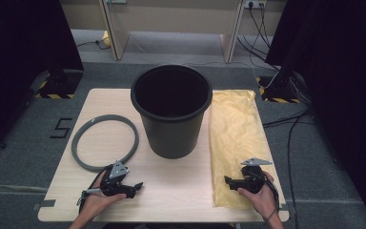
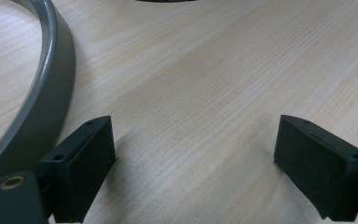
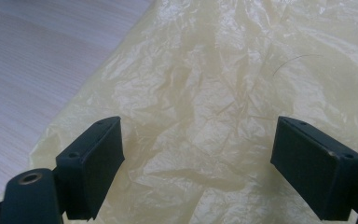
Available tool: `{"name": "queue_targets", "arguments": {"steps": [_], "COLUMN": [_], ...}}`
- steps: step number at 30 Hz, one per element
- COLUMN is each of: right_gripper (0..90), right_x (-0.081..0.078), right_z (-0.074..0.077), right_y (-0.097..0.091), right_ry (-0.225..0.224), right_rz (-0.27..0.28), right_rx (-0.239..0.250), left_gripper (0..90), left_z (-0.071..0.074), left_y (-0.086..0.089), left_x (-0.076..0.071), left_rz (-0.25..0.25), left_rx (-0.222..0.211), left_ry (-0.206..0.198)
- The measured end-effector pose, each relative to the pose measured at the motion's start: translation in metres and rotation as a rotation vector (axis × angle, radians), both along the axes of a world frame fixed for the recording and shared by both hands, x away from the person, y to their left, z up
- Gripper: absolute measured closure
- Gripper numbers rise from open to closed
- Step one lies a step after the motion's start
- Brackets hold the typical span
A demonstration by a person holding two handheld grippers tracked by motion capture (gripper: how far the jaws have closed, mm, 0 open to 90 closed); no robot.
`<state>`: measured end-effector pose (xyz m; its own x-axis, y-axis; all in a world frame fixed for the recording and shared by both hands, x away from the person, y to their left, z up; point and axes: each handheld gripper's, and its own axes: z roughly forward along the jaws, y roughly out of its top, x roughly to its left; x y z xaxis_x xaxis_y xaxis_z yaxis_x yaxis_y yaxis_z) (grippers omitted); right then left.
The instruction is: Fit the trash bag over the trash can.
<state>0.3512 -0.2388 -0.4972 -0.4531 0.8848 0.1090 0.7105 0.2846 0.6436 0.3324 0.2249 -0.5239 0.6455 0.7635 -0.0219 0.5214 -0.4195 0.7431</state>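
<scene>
High view: the yellow plastic bag (image 1: 233, 138) lies flat at about 3 o'clock of the black bin (image 1: 171, 109), its near end under the right gripper (image 1: 229, 181), whose jaws stand wide apart over the crinkled film with nothing clamped. The left gripper (image 1: 136, 186) sits at 7 o'clock, hand low near the table's front edge, jaws likewise released over bare wood just beside the grey ring (image 1: 105, 142). The bin stands upright at the centre; its dark inside hides any contents. The wooden table (image 1: 181, 191) stands on grey carpet.
</scene>
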Motion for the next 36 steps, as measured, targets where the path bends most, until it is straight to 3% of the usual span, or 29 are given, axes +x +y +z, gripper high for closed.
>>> {"name": "queue_targets", "arguments": {"steps": [6, 8, 12, 15, 19, 25, 29, 32, 36], "right_gripper": [16.5, 15.3, 11.5, 13.3, 28.4, 66.1, 84.0, 88.5, 89.6], "right_x": [0.005, 0.007, 0.010, 0.014, 0.019, 0.029, 0.036, 0.040, 0.046], "right_z": [-0.002, -0.004, -0.006, -0.006, -0.003, -0.001, -0.003, -0.005, -0.004], "right_y": [0.006, 0.010, 0.016, 0.017, 0.019, 0.025, 0.024, 0.021, 0.018], "right_ry": [0.012, 0.025, 0.006, 0.013, 0.003, -0.027, -0.034, -0.034, -0.053], "right_rz": [0.007, 0.015, 0.038, 0.046, 0.054, 0.077, 0.071, 0.068, 0.058], "right_rx": [-0.042, -0.068, -0.139, -0.147, -0.142, -0.115, -0.067, -0.025, -0.014], "left_gripper": [11.3, 11.3, 11.2, 11.2, 11.2, 11.2, 11.2, 11.2, 11.2], "left_z": [0.000, 0.000, 0.000, 0.000, 0.000, 0.000, 0.000, 0.000, 0.000], "left_y": [0.000, 0.000, 0.000, 0.000, 0.000, 0.000, 0.000, 0.000, 0.000], "left_x": [-0.001, -0.001, 0.000, 0.000, -0.001, -0.001, -0.001, -0.001, 0.000], "left_rz": [-0.004, -0.004, -0.005, -0.005, -0.005, -0.005, -0.004, -0.004, -0.004], "left_rx": [0.000, 0.000, -0.001, -0.001, 0.000, 0.000, 0.000, 0.000, 0.000], "left_ry": [-0.001, -0.001, -0.001, -0.001, 0.000, 0.000, -0.001, -0.001, 0.000]}}
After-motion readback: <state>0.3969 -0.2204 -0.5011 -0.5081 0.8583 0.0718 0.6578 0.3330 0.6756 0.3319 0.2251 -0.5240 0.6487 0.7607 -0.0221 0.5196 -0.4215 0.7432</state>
